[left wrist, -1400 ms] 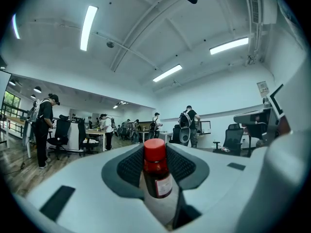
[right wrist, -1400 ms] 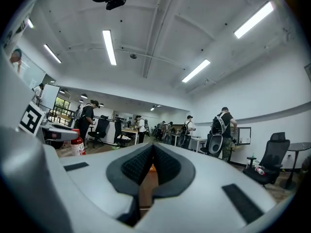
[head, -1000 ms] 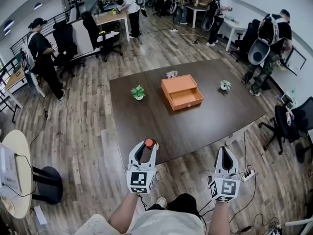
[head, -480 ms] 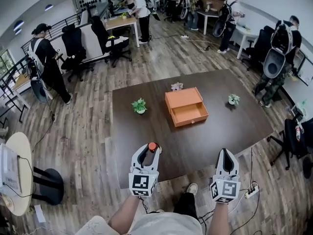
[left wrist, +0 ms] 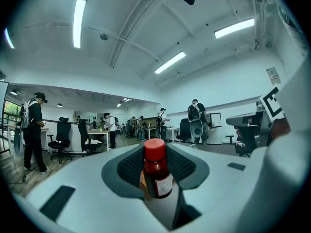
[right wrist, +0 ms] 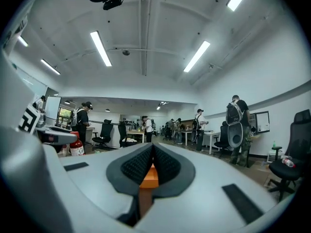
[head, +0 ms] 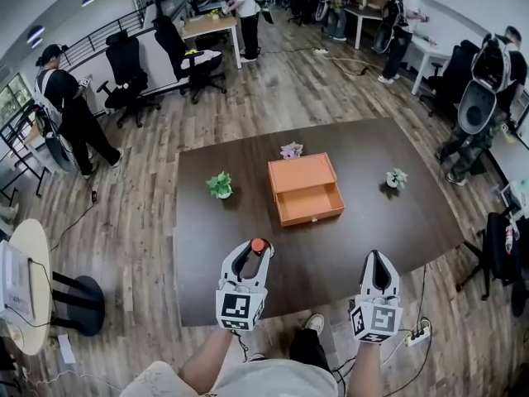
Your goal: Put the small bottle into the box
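Observation:
The small bottle (head: 259, 245), dark red with a red cap, stands upright between the pads of my left gripper (head: 248, 259), which is shut on it over the near edge of the dark table (head: 207, 263). In the left gripper view the bottle (left wrist: 156, 171) fills the gap between the jaws of that gripper (left wrist: 156, 176). The orange box (head: 304, 188) lies mid-table with its drawer pulled out toward me. My right gripper (head: 377, 270) hovers at the table's near right edge, shut and empty. Its own view shows the right gripper (right wrist: 152, 154) with the box (right wrist: 149, 176) low between the jaws.
Two small potted plants (head: 220, 185) (head: 396, 177) and a small pale flower (head: 290, 150) stand on the table around the box. Office chairs (head: 500, 251) and several people ring the table. A round side table (head: 25, 296) is at the left, a power strip (head: 417, 332) on the floor.
Both grippers have come forward from above the floor to over the table's near edge, and the box now looks nearer. The bottle stays in the left gripper.

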Available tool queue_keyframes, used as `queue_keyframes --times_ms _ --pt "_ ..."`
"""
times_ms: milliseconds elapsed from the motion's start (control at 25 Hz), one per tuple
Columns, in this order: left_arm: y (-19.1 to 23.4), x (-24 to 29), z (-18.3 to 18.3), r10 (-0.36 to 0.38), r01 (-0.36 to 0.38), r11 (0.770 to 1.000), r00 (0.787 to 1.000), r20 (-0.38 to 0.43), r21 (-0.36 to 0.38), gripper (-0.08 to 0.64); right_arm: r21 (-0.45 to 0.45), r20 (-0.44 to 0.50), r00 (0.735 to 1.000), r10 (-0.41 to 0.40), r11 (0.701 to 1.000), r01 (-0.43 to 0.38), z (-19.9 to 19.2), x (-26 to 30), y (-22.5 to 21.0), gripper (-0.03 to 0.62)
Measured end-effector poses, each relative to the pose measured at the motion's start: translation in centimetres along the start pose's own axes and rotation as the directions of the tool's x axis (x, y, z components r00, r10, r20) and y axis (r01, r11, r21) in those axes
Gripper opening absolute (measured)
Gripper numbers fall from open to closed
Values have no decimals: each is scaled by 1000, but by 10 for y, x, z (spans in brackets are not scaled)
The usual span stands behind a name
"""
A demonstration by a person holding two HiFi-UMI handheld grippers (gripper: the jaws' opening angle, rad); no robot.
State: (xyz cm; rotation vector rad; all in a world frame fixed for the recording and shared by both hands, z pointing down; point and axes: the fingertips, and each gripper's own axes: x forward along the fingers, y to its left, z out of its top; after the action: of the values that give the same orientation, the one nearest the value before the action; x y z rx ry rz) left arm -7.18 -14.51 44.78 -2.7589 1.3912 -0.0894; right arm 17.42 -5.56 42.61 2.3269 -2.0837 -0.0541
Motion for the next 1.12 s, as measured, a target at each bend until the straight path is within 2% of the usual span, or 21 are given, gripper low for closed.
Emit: queue_keyframes --times_ms 440,840,1120 --pt "-28 45 7 33 -34 999 999 -39 -11 138 25 -14 999 35 999 -34 -7 31 -51 2" --pt "-62 107 17 95 -95 995 995 -17 -4 138 21 13 996 92 995 -93 -9 87 -118 2" --pt "-59 120 19 170 -170 985 985 -7 -10 138 35 31 986 163 986 -164 -3 122 -128 2"
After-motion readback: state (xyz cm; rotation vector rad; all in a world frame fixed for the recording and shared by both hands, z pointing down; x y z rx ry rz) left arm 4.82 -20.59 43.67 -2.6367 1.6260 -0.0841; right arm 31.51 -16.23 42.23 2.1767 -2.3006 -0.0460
